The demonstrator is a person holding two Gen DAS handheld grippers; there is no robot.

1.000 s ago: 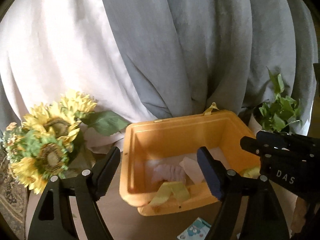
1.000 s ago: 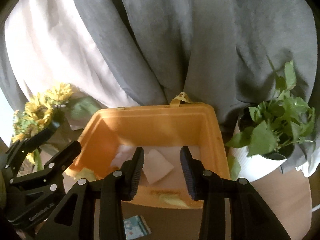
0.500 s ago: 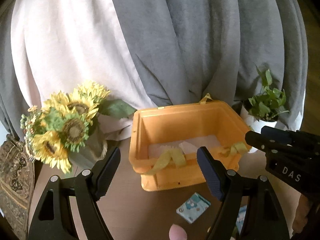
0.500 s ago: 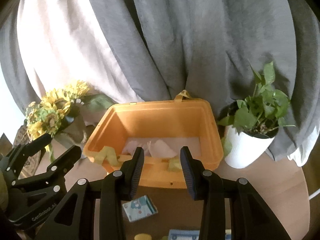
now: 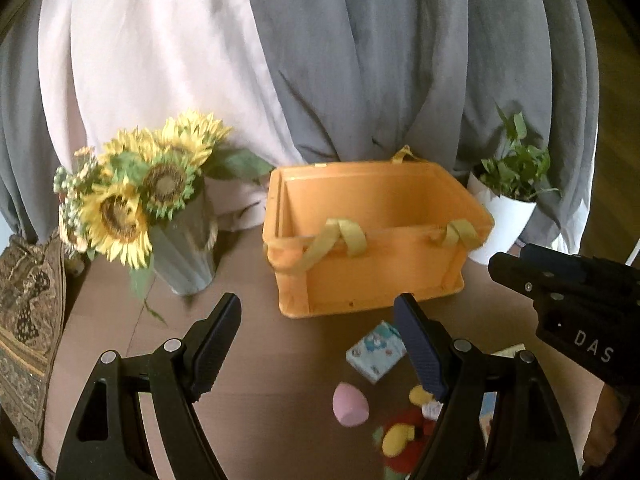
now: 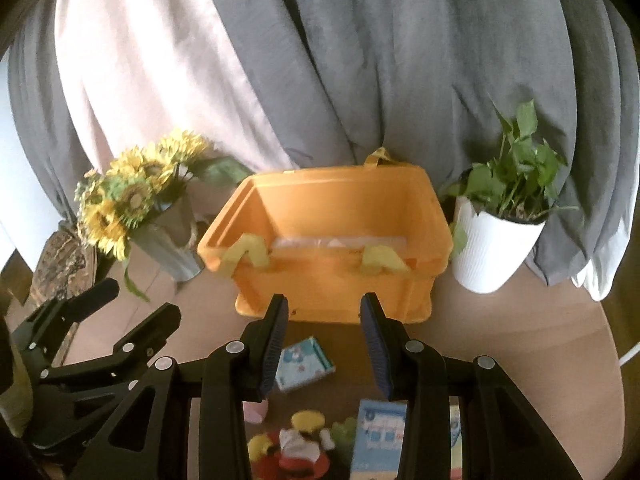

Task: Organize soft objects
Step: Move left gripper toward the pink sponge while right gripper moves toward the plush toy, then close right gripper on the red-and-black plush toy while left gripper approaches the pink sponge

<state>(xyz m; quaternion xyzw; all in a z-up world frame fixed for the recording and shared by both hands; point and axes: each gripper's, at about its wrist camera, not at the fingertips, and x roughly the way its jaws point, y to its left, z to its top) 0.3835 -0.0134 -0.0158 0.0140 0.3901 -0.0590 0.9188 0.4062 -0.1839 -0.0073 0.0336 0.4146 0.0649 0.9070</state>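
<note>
An orange bin (image 5: 372, 264) (image 6: 336, 280) with yellow strap handles stands at the back of the brown table, with pale soft items on its floor in the right wrist view. In front of it lie a small blue tissue pack (image 5: 374, 350) (image 6: 304, 364), a pink egg-shaped sponge (image 5: 349, 404), a red and yellow plush toy (image 5: 404, 438) (image 6: 290, 454) and a blue-white pack (image 6: 378, 440). My left gripper (image 5: 320, 340) is open and empty, above the table short of the bin. My right gripper (image 6: 324, 340) is open and empty, above the tissue pack.
A vase of sunflowers (image 5: 160, 208) (image 6: 148, 208) stands left of the bin. A white pot with a green plant (image 5: 504, 208) (image 6: 500, 232) stands right of it. Grey and pale curtains hang behind. A patterned cushion (image 5: 24, 320) lies at the far left.
Both grippers have pulled back and up from over the bin. The bin now sits farther off, and the loose items on the table in front of it have come into view.
</note>
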